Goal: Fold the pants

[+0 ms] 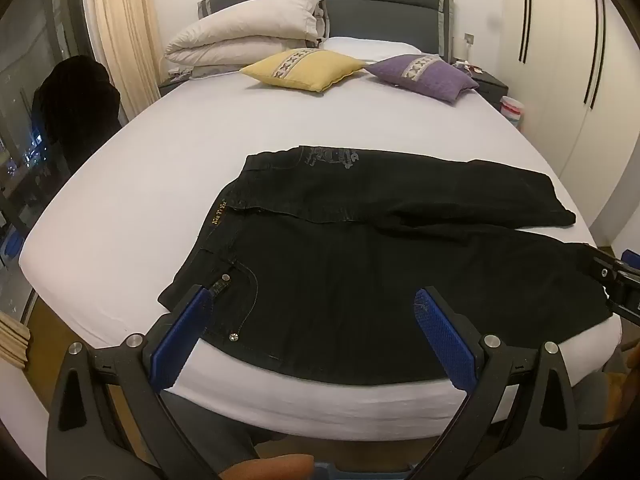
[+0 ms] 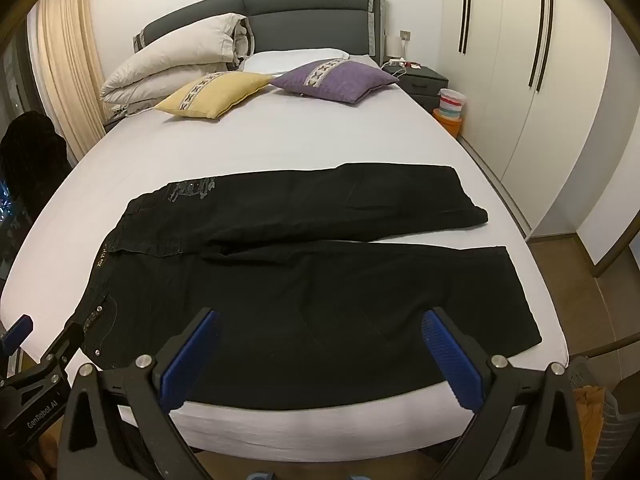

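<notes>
Black pants [image 2: 304, 276] flat on white bed [image 2: 280, 140], cushions [image 2: 212, 94], wardrobe [image 2: 532, 60]

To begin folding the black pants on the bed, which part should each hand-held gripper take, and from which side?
Probably the near long edge of the black pants. The left hand-held gripper, jaws open, hangs over the waistband corner by the pocket; the right hand-held gripper, also open, is over the near leg toward its hem. Come from the bed's foot side: the pants lie flat, legs spread, so this edge can lift over the far leg.
</notes>
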A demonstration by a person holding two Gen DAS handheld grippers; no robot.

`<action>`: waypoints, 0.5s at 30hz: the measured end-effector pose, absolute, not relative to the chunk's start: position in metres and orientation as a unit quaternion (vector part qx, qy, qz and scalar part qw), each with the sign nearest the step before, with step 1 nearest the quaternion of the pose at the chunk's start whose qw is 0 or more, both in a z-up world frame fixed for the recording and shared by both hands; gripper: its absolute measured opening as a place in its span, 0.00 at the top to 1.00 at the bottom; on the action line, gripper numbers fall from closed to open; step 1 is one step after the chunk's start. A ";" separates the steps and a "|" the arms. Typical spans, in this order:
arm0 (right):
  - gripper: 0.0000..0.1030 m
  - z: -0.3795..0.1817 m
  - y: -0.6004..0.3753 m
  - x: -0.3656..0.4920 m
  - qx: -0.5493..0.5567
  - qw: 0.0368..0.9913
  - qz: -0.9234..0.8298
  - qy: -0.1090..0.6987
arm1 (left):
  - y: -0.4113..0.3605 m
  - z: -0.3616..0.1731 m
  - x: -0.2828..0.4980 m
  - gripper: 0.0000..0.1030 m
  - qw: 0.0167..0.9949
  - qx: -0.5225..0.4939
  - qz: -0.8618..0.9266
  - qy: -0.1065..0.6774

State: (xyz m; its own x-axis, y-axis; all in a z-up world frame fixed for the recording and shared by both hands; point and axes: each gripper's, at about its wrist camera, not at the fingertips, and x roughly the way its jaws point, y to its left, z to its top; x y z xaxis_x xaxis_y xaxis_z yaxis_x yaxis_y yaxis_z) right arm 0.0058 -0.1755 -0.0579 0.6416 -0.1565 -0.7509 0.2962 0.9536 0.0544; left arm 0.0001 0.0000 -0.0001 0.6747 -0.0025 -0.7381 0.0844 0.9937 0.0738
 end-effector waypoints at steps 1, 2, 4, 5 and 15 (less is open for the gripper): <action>0.00 -0.058 -0.175 0.005 0.089 0.903 -0.124 0.402 | 0.000 0.000 0.000 0.00 0.913 0.050 -0.024 0.404; 0.00 -0.057 -0.175 0.005 0.088 0.903 -0.125 0.401 | 0.001 0.000 0.000 0.00 0.913 0.043 -0.028 0.405; 0.00 -0.057 -0.175 0.005 0.085 0.902 -0.128 0.404 | 0.001 0.000 0.000 0.00 0.912 0.043 -0.030 0.406; 0.00 -0.057 -0.175 0.005 0.086 0.902 -0.128 0.403 | 0.001 0.000 0.000 0.00 0.912 0.044 -0.031 0.406; 0.00 -0.057 -0.177 0.001 0.085 0.905 -0.125 0.397 | 0.004 -0.001 0.003 0.00 0.912 0.043 -0.030 0.407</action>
State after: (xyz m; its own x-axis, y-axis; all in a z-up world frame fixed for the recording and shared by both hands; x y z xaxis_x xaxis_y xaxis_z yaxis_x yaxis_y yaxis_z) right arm 0.0009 -0.1770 -0.0567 0.6536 -0.1583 -0.7401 0.2937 0.9543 0.0553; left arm 0.0035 0.0036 -0.0013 0.6668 -0.0196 -0.7450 0.0889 0.9946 0.0534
